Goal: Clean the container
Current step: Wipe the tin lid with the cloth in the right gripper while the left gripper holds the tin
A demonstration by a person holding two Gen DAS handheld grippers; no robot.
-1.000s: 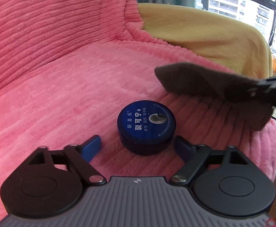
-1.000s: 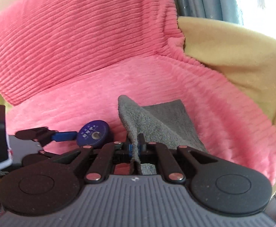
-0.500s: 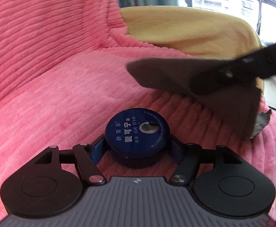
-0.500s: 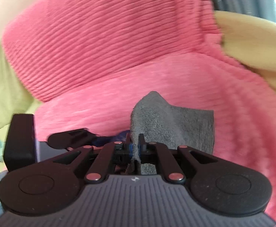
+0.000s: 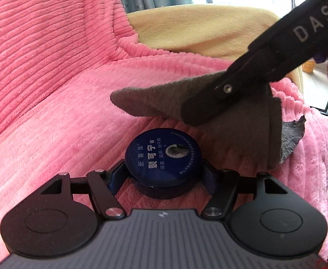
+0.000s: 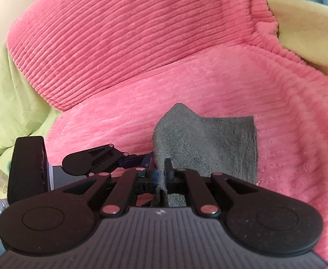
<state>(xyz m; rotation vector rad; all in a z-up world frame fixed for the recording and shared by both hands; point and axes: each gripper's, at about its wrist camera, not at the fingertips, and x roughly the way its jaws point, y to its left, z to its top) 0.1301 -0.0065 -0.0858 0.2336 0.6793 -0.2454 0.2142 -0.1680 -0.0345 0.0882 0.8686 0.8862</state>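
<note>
I am holding the round blue tin [image 5: 163,157] steady with the left hand-held gripper [image 5: 162,179], whose jaws have just been closing in and are now pressing on the tin's left and right sides, low on its dark wall below the lid. The tin is sitting on the pink ribbed blanket [image 5: 51,116], in the near middle of the left wrist view, lid up, with white lettering across the top.

I am judging the tin to be small, light and rigid, with a smooth, glossy lid that could be slippery. The blanket under it is soft and will be giving way beneath it, so the side grip is what keeps it from rocking or skating off during wiping. Taking it by the wall, not the lid, is leaving the top free for wiping.

The right hand-held gripper [image 6: 161,174] is pinching the grey cloth [image 6: 208,143] in nearly closed jaws. The cloth is soft and limp, fanning out ahead of the fingers. In the left wrist view it is hanging just above and to the far right of the tin, and I cannot tell whether it is touching the lid yet.
</note>
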